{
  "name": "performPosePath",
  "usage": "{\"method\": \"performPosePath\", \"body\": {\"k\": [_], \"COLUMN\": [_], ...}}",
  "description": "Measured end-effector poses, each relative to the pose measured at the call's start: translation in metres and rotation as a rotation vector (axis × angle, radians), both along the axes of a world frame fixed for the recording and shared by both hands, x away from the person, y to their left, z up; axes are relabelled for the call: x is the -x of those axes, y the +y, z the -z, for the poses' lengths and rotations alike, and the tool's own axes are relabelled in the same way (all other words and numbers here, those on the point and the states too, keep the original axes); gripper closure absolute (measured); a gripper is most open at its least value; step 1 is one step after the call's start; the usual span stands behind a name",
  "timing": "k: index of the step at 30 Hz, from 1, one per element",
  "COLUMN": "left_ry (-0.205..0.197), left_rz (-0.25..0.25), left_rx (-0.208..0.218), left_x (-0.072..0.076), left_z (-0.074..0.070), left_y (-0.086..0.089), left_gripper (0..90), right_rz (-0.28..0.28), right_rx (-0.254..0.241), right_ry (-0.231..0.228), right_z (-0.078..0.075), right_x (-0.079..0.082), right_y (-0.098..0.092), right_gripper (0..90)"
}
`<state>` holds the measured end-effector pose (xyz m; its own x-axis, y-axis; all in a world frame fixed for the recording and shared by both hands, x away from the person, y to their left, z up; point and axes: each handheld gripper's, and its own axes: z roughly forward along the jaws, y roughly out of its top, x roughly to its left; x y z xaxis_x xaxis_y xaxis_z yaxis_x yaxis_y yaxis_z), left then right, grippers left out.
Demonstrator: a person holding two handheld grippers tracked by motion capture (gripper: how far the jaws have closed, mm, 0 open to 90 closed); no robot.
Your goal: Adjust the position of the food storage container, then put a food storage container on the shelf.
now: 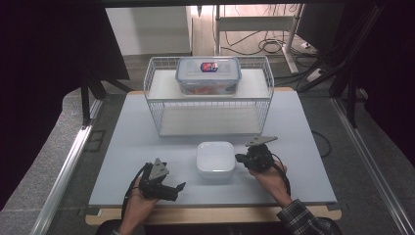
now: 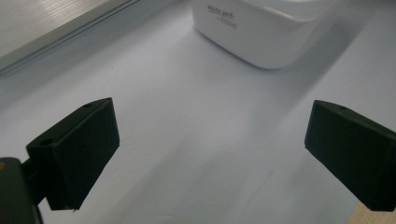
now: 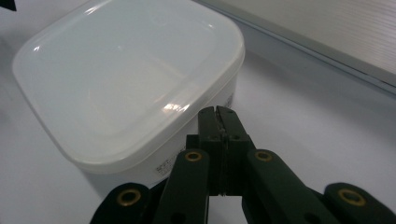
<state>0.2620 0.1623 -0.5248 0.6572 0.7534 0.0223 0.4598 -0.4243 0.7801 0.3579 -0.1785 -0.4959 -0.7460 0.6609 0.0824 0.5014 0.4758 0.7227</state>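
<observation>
A white square lidded container (image 1: 215,159) sits on the pale table, near its front middle. My left gripper (image 1: 177,188) hovers low at the front left, open, its jaws wide apart and aimed toward the container (image 2: 266,32), with nothing between them. My right gripper (image 1: 240,158) is right beside the container's right side, shut with nothing held. Seen from the right gripper view, its closed fingertips (image 3: 219,116) sit next to the lid's edge (image 3: 130,88). Whether they touch it I cannot tell.
A white wire basket rack (image 1: 210,105) stands at the back middle of the table (image 1: 122,152). On its top shelf rests a clear box with a blue-rimmed lid (image 1: 208,74). Cables lie on the floor beyond. A metal rail (image 1: 63,171) runs along the left.
</observation>
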Motion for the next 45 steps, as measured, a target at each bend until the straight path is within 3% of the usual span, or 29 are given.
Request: {"method": "performPosePath", "body": {"k": [7,12,13,14,15,16,17,21,26,35,41,45], "left_ry": [0.016,0.016,0.016,0.015,0.007,-0.009,-0.015,-0.019,-0.011,-0.011,0.014,0.049], "left_rz": [-0.003,0.009,0.009,0.023,0.033,0.042,0.048,0.055,0.059,0.067,0.052,0.031], "left_rx": [0.009,0.036,0.036,0.054,0.070,0.070,0.071,0.079,0.070,0.068,0.040,0.040], "left_x": [0.000,0.001,0.001,0.001,0.002,0.003,0.003,0.003,0.003,0.004,0.002,0.001], "left_z": [-0.001,-0.002,-0.002,-0.002,-0.003,-0.003,-0.003,-0.003,-0.002,-0.001,-0.002,-0.004], "left_y": [0.000,0.002,0.002,0.003,0.003,0.003,0.003,0.004,0.002,0.001,-0.001,-0.003], "left_gripper": [3.4,3.9,3.7,3.5,3.5,3.2,3.1,2.6,2.5,2.1,2.5,3.1], "right_rz": [0.000,-0.012,-0.012,-0.028,-0.028,-0.045,-0.047,-0.049,-0.041,-0.048,-0.038,-0.012], "right_rx": [-0.002,-0.042,-0.042,-0.055,-0.055,-0.060,-0.062,-0.069,-0.060,-0.031,-0.022,-0.033], "right_ry": [-0.037,-0.111,-0.111,-0.143,-0.143,-0.157,-0.160,-0.140,-0.141,-0.109,-0.095,-0.042], "right_z": [-0.007,-0.015,-0.015,-0.019,-0.019,-0.021,-0.021,-0.017,-0.013,-0.004,-0.003,-0.002], "right_x": [0.003,0.014,0.014,0.019,0.019,0.022,0.023,0.027,0.031,0.033,0.031,0.028], "right_y": [-0.005,-0.017,-0.017,-0.020,-0.020,-0.023,-0.023,-0.027,-0.029,-0.028,-0.027,-0.025], "right_gripper": [84.0,60.7,60.7,51.5,51.5,41.8,38.0,22.7,12.5,6.7,2.4,1.9]}}
